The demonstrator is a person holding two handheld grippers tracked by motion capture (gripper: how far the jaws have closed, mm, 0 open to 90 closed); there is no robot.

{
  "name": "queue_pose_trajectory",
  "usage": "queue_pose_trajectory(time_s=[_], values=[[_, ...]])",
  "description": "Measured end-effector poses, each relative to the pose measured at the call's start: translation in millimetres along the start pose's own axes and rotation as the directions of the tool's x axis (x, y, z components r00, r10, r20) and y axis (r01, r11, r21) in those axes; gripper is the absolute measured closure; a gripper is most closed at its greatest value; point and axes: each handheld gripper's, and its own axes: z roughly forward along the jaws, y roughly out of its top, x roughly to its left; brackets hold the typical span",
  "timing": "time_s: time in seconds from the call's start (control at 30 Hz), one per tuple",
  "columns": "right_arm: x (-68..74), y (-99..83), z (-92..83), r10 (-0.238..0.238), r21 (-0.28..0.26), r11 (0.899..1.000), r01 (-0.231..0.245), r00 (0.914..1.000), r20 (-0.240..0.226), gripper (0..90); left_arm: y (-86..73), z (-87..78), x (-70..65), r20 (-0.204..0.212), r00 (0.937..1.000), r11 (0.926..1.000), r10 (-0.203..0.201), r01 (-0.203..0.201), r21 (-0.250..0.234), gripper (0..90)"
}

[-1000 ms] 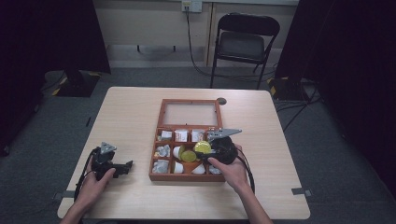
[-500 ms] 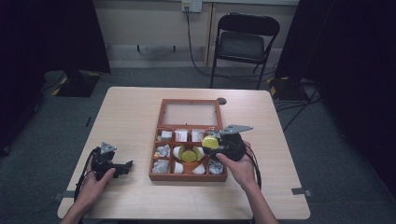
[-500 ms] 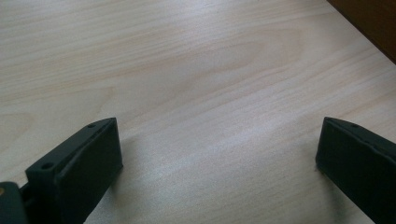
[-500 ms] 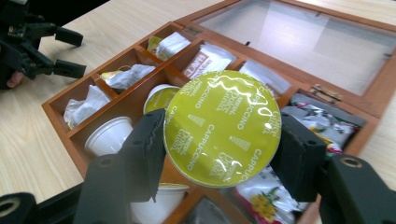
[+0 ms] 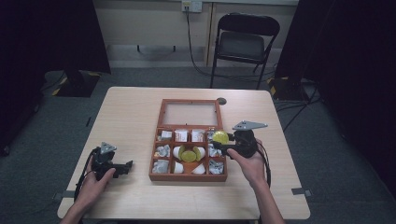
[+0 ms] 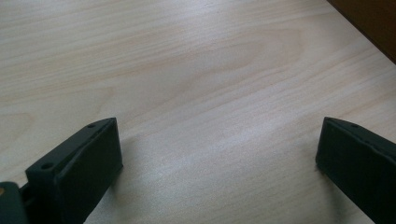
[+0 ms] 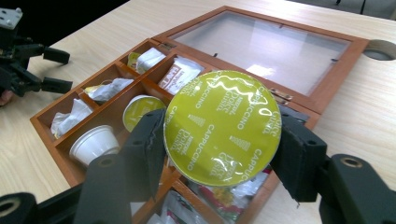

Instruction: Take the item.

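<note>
A: What is held by the right gripper (image 7: 219,154)?

B: A coffee capsule (image 7: 223,127) with a yellow-green foil lid marked "Cappuccino" is clamped between its two black jaws, the lid turned toward the camera. In the high view the capsule (image 5: 221,137) is seen over the right-hand edge of the wooden box (image 5: 159,140), clear of the compartments.

A: And the box itself?

B: It is laid open on the table (image 5: 130,112), its glass lid (image 7: 261,39) folded flat behind. Another capsule (image 7: 135,111) and a white cup (image 7: 95,142) are seen in the middle compartments; sachets, possibly sugar, though the print is too small to be read, are kept in the others.

A: The left gripper (image 5: 122,166)?

B: It is rested near the table's front left, well apart from the box. Its jaws are spread wide, with bare wood between them.
</note>
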Motion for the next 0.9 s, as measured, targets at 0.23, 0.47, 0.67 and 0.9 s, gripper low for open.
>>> queue_pose_trajectory(time_s=[0.23, 0.47, 0.67, 0.9], values=[[-13.0, -0.8, -10.0, 0.032, -0.025, 0.999, -0.032, 0.9992, 0.024, 40.4, 0.0, 0.0, 0.1, 0.000, 1.0000, 1.0000, 0.002, -0.002, 0.000, 0.0], [-23.7, -3.2, -15.1, 0.051, -0.037, 0.998, -0.049, 0.9974, 0.051, 40.4, 0.0, 0.0, 0.1, 0.000, 1.0000, 1.0000, 0.001, -0.001, 0.000, 0.0], [-32.9, -6.5, -18.2, 0.067, -0.041, 0.997, -0.065, 0.9950, 0.073, 40.4, 0.0, 0.0, 0.1, 0.000, 1.0000, 1.0000, 0.002, -0.002, 0.001, 0.0], [-41.4, -11.5, -18.3, 0.079, -0.032, 0.997, -0.076, 0.9917, 0.102, 40.3, 0.0, 0.0, 0.1, 0.001, 1.0000, 1.0000, 0.001, -0.001, 0.000, 0.0]])
